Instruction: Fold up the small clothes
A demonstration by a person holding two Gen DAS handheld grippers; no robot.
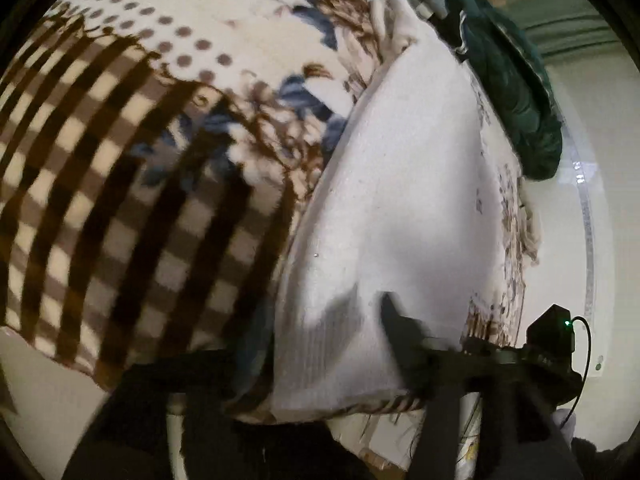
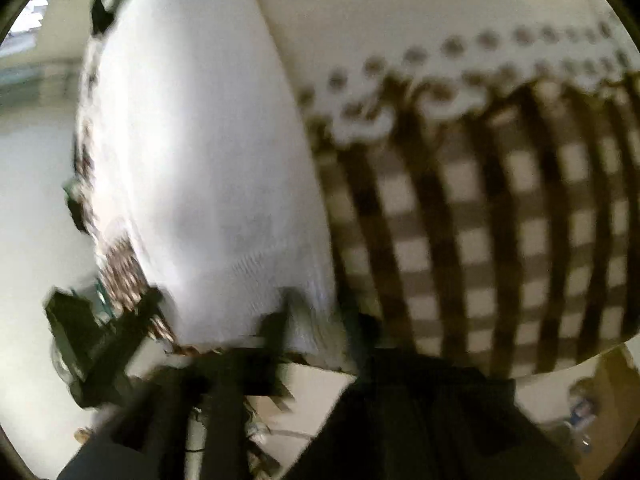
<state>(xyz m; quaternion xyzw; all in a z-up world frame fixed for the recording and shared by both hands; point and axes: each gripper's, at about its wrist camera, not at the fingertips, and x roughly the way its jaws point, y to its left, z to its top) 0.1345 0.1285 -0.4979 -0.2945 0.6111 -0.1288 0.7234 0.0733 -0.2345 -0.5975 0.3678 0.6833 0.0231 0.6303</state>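
Domestic room, likely a bedroom. Evidence: a fleece blanket (image 1: 132,184) in brown check, dots and floral print covers the work surface; dark green bedding (image 1: 516,96) lies far right; pale walls (image 1: 592,120) beyond.

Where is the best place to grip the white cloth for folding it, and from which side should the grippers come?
Probably the near hem of the white cloth, at its two corners. It lies flat and long on the patterned blanket, running away from both cameras, so only this edge is easy to pinch. Come from the near side, low over the blanket. The left gripper and right gripper are already there.
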